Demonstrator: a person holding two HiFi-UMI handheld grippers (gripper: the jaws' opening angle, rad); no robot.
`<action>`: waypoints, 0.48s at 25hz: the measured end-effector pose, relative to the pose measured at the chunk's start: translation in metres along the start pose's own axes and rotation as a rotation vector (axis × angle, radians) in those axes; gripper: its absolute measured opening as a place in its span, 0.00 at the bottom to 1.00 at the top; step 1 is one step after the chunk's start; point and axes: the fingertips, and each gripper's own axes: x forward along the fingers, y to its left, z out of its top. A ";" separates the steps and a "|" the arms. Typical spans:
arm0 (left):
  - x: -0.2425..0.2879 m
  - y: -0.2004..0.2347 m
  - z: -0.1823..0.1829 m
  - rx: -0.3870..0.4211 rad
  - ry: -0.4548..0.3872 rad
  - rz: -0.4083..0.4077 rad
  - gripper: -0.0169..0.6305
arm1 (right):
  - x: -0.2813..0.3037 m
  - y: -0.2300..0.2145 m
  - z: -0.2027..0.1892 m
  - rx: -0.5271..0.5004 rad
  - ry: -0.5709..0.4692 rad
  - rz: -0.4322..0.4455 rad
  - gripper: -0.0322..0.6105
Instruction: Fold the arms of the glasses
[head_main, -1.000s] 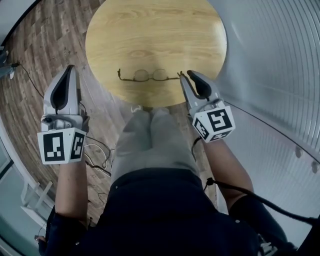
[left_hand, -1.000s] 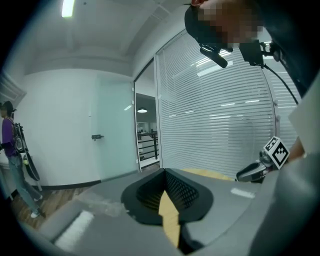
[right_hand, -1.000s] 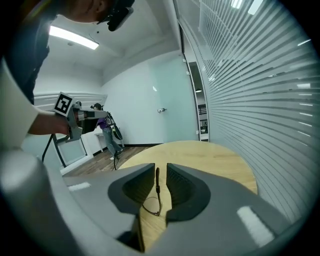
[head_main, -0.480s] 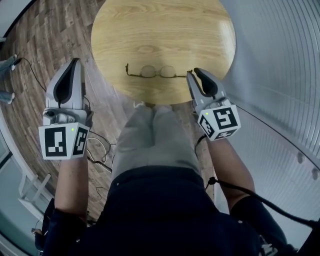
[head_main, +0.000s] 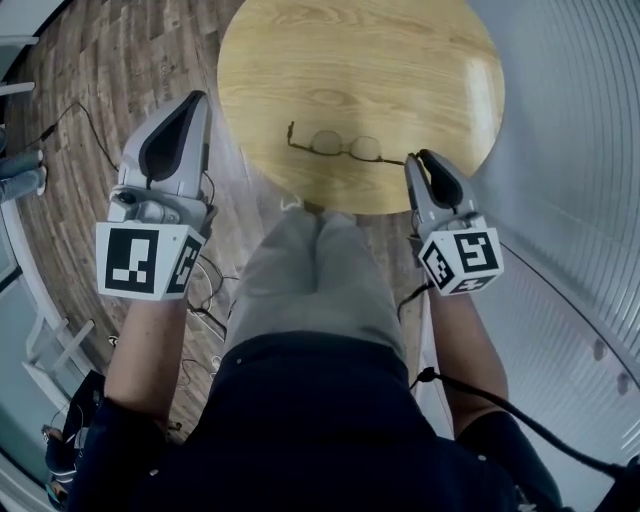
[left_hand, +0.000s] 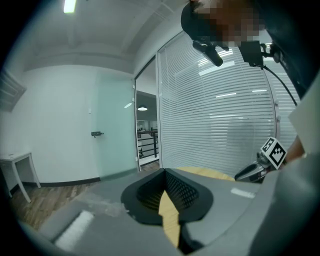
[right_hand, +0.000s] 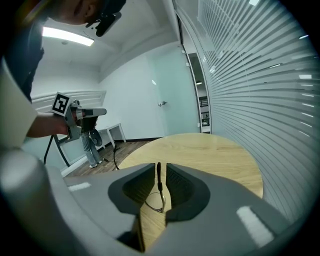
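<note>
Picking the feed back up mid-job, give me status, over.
Left tool shut, empty, beside table. Right tool open, jaws just been closing, arm of glasses between them. Both arms unfolded. Nothing in the way.

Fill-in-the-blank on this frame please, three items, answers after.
The glasses lie on the round wooden ___.
One ___ of the glasses stands between the jaws of the right gripper.
The left gripper hovers away from the glasses, over the ___.
Missing: table; arm; floor.
The right gripper's jaws have just been closing.
</note>
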 end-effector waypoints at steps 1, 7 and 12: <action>-0.001 0.001 0.000 0.000 0.001 0.003 0.03 | 0.001 0.001 -0.001 0.001 0.004 0.003 0.17; -0.002 0.003 -0.004 -0.006 0.006 0.016 0.03 | 0.000 0.001 -0.005 0.001 0.013 0.010 0.10; -0.001 0.001 0.002 0.000 -0.007 0.012 0.03 | 0.001 0.000 -0.003 -0.007 0.013 0.015 0.10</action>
